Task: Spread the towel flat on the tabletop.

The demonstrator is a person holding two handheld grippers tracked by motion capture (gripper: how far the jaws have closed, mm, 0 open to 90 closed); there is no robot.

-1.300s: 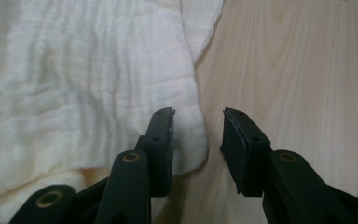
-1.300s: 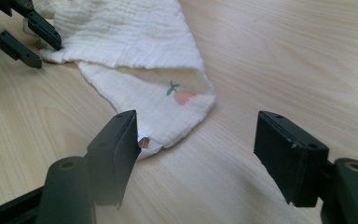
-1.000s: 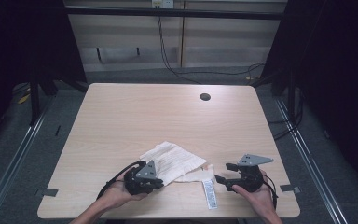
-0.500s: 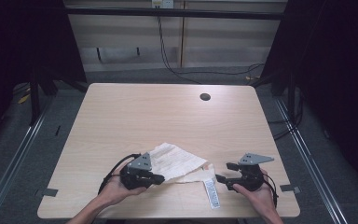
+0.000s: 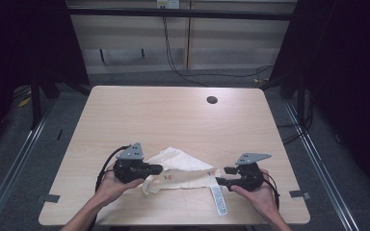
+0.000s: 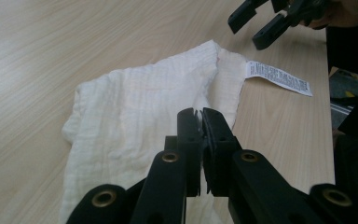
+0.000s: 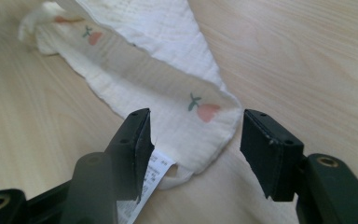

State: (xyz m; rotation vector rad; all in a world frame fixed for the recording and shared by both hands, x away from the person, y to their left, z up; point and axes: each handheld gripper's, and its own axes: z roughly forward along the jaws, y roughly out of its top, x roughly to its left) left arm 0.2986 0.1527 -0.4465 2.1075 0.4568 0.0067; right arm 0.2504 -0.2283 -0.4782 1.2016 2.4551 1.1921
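Note:
A cream cloth (image 5: pixel 183 168) with small red fruit prints lies crumpled at the table's near edge, between my two grippers. My left gripper (image 5: pixel 158 169) is at its left side. In the left gripper view it (image 6: pixel 200 114) is shut on a raised ridge of the cloth (image 6: pixel 135 107). My right gripper (image 5: pixel 224 175) is open at the cloth's right corner. In the right gripper view its jaws (image 7: pixel 193 135) stand either side of the printed corner of the cloth (image 7: pixel 168 42), not touching it. A white care label (image 5: pixel 219 199) trails from that corner toward me.
The light wooden table (image 5: pixel 173 120) has a dark round cable hole (image 5: pixel 212 100) near its far edge. Black frame rails and dark floor surround the table. The right gripper (image 6: pixel 261 21) shows open at the top of the left gripper view, with the label (image 6: pixel 279 78) below it.
My left gripper has moved left and slightly away from me, and the cloth has bunched into a narrower, folded shape. The right gripper has stayed almost still.

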